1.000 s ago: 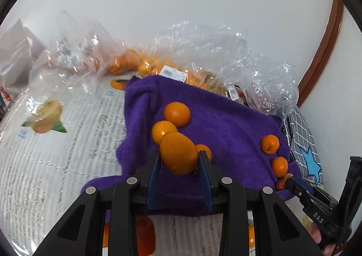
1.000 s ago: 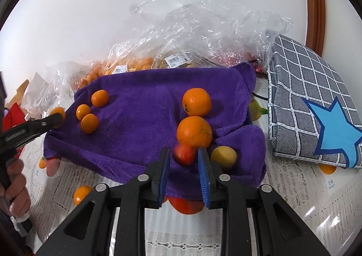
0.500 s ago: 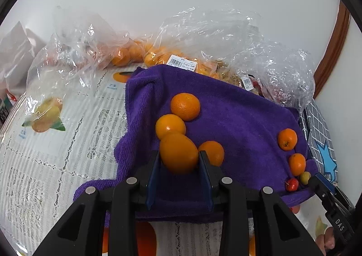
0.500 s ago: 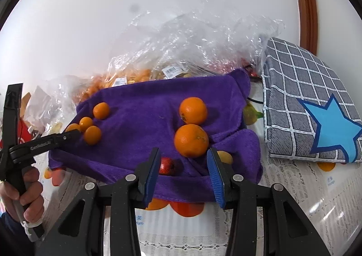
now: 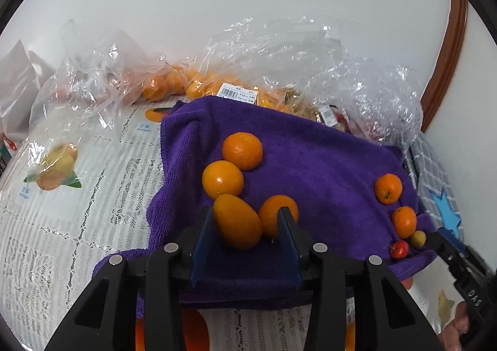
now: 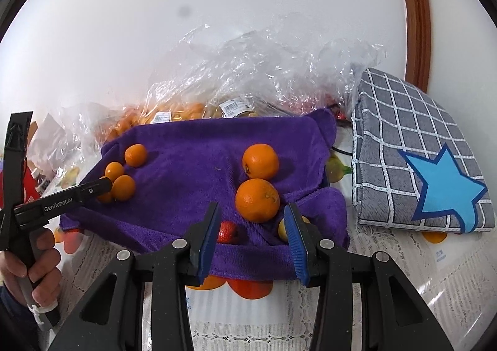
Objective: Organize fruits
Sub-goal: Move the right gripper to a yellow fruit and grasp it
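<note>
An oval orange fruit [image 5: 236, 221] lies on the purple towel [image 5: 313, 164] between the blue pads of the left gripper [image 5: 245, 237], whose jaws are opening; the left pad is at its skin, the right pad stands off it. It touches a round orange [image 5: 222, 178] behind it and another [image 5: 277, 213] just beside it, with a fourth orange [image 5: 242, 150] further back. At the towel's other end sit two oranges [image 6: 257, 200], a small red fruit [image 6: 227, 232] and a small yellow fruit [image 6: 283, 228]. The right gripper [image 6: 253, 240] is spread apart over the red fruit, pressing on nothing.

The left tool's side reads "GenRobot.AI" [image 6: 58, 204]; a hand [image 6: 34, 267] grips its handle, and the tool slants down toward the towel. Barcode price stickers [image 5: 237, 94] show on the clear plastic bags [image 5: 298, 71] behind, their text too small to read. A grey checked cushion [image 6: 413, 146] with a blue star lies beside the towel.
</note>
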